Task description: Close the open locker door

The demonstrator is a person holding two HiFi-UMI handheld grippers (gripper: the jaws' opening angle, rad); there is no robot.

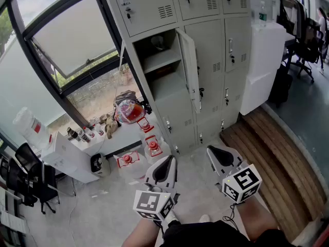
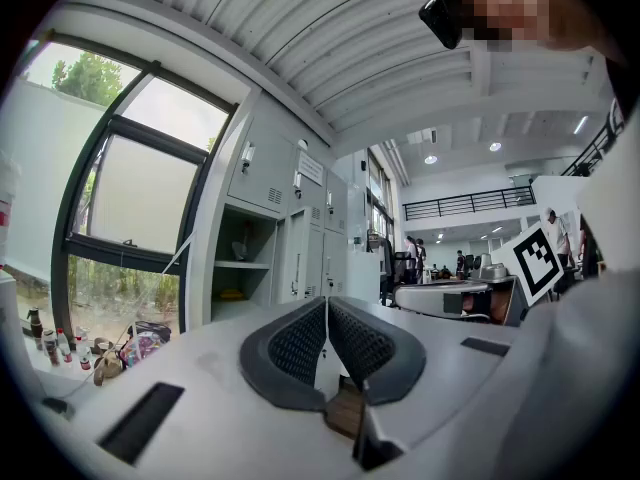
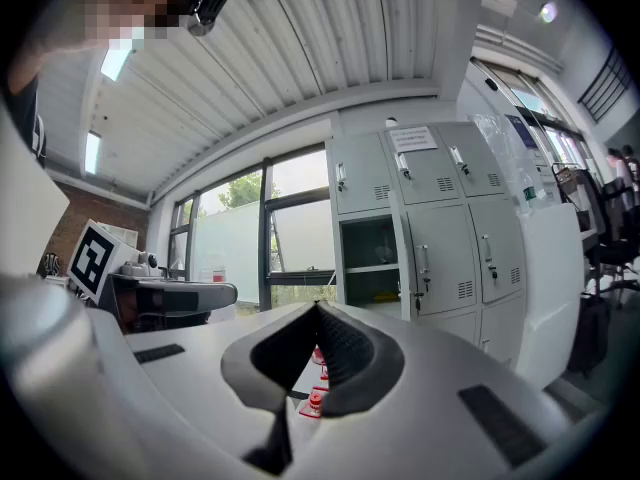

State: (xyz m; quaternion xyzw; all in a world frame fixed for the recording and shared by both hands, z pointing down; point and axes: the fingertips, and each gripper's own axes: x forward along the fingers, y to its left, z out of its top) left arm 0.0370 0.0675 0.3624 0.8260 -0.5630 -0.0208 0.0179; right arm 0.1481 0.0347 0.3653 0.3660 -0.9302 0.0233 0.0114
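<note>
Grey locker (image 1: 139, 56) open, door (image 1: 189, 66) ajar; pale item (image 1: 159, 42) on shelf, yellow item (image 2: 232, 294) below; left gripper (image 1: 168, 161), right gripper (image 1: 220, 156) closed, empty.

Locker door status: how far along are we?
Done: nothing; the locker door stands open. In hand: nothing; left gripper and right gripper have jaws shut and empty, well short of the lockers. Remaining: approach and push the door closed.

No print is readable; the notice (image 3: 413, 138) on the lockers (image 3: 450, 258) is too small.
</note>
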